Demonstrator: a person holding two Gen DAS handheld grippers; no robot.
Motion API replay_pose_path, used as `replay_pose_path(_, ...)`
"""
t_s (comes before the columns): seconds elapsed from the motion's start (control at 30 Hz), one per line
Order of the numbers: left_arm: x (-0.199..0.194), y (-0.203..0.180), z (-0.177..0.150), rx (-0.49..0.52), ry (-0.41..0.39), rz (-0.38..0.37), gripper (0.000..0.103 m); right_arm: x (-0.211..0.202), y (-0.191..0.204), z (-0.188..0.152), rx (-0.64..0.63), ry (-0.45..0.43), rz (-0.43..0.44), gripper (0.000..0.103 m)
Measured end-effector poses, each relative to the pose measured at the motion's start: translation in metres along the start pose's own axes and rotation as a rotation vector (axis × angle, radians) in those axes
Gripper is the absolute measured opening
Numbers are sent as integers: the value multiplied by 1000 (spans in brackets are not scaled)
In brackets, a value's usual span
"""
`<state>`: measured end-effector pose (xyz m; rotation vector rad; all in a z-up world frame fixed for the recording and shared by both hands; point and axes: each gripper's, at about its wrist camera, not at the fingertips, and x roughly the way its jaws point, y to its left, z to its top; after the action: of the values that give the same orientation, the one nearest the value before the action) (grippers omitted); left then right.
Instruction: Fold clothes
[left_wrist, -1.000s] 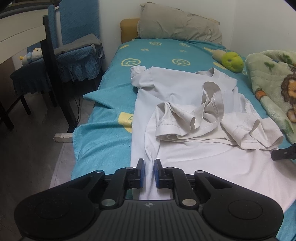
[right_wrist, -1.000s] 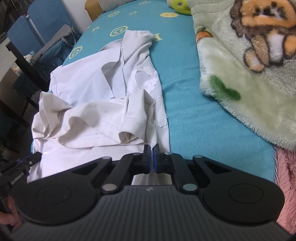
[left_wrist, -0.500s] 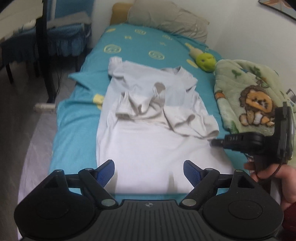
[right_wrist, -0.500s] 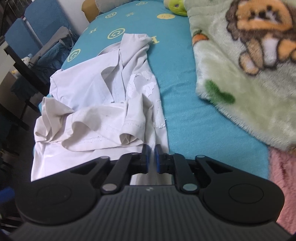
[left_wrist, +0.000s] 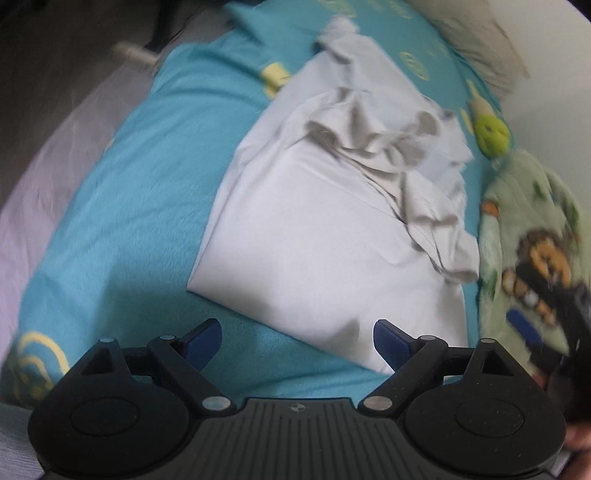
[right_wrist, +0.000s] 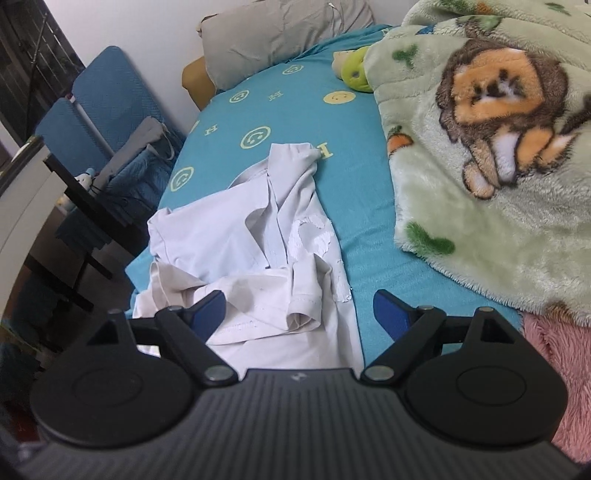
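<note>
A white shirt (left_wrist: 332, 229) lies on the teal bed sheet (left_wrist: 140, 206). Its lower part is flat and its sleeves are bunched in a crumpled heap (left_wrist: 388, 147) across the middle. My left gripper (left_wrist: 297, 343) hovers over the near hem, jaws opening wide, nothing between them. In the right wrist view the shirt (right_wrist: 258, 240) lies just ahead and left of my right gripper (right_wrist: 299, 314). Its jaws are also opening, and the pads touch no cloth. The left wrist view is blurred.
A green lion-print blanket (right_wrist: 498, 184) covers the bed's right side, with pink fuzzy cloth (right_wrist: 554, 350) near it. A grey pillow (right_wrist: 280, 33) and a green plush toy (right_wrist: 356, 72) lie at the head. A blue chair (right_wrist: 107, 107) and a dark table stand left of the bed.
Both grippers went from shut to wide open and let go of the shirt's hem. The left one rolled and tipped down toward the hem. The right one rose, showing more of the bed.
</note>
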<state>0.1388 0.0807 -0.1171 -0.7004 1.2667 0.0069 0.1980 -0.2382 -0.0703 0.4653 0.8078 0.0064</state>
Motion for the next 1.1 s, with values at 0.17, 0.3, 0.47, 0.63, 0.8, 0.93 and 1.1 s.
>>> replay_pose_path(0.17, 6, 3, 3, -63, -59, 9, 88, 6, -2, -4, 6, 26, -27, 88)
replay_pose_path(0.3, 5, 2, 4, -58, -122, -21, 84, 6, -2, -5, 5, 26, -39, 88)
replay_pose_path(0.47, -5, 1, -5, 7, -231, -86, 74, 7, 1, -7, -27, 27, -59, 88)
replay_pose_path(0.63, 3, -4, -17, 29, -222, -119, 74, 10, 6, -9, -52, 28, -83, 88)
replay_pose_path(0.8, 9, 9, -13, -55, -203, -125, 72, 10, 10, -10, -83, 23, -103, 88)
replay_pose_path(0.93, 9, 18, -9, -111, -249, -136, 63, 8, 12, -11, -92, 19, -115, 88)
replay_pose_path(1.1, 6, 25, -4, -136, -291, -129, 33, 5, 18, -14, -119, 3, -119, 88)
